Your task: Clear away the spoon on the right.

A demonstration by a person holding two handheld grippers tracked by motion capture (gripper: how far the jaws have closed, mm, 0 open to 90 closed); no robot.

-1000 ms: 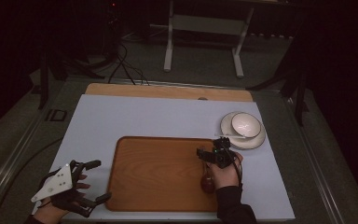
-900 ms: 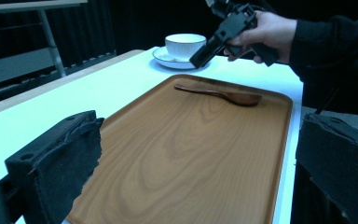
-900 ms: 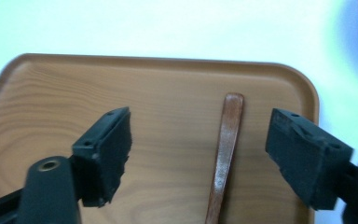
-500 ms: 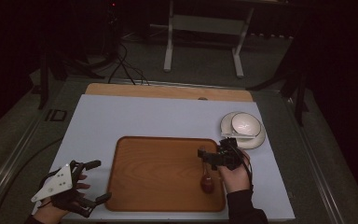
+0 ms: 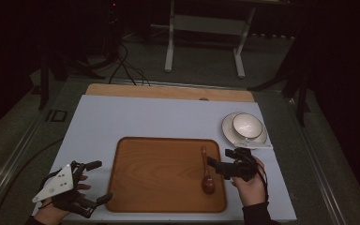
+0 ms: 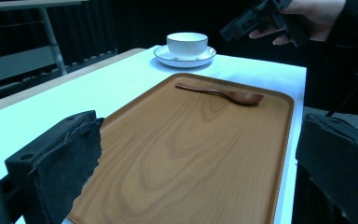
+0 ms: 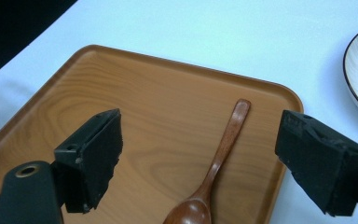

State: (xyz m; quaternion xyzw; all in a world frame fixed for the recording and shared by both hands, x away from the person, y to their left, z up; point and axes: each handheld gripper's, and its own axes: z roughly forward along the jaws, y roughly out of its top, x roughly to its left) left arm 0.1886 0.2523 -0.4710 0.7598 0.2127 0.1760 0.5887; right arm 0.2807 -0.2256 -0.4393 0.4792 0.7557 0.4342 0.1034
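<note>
Wooden tray [image 5: 159,178] at table [image 5: 136,117] centre-near holds one wooden spoon [image 5: 206,174] at its right side, nothing else. Cup [image 5: 247,125] sits on saucer [image 5: 262,138], far right. Right tongs [image 5: 226,162] released, hovering just right of spoon, hand near right edge. Left tongs [image 5: 97,182] released, near-left corner. Spoon lies near-far, bowl nearest, handle pointing far.

Spoon [image 5: 206,169] lies on tray [image 5: 159,187]; bowl [image 5: 247,125] on saucer [image 5: 229,133] behind-right.
</note>
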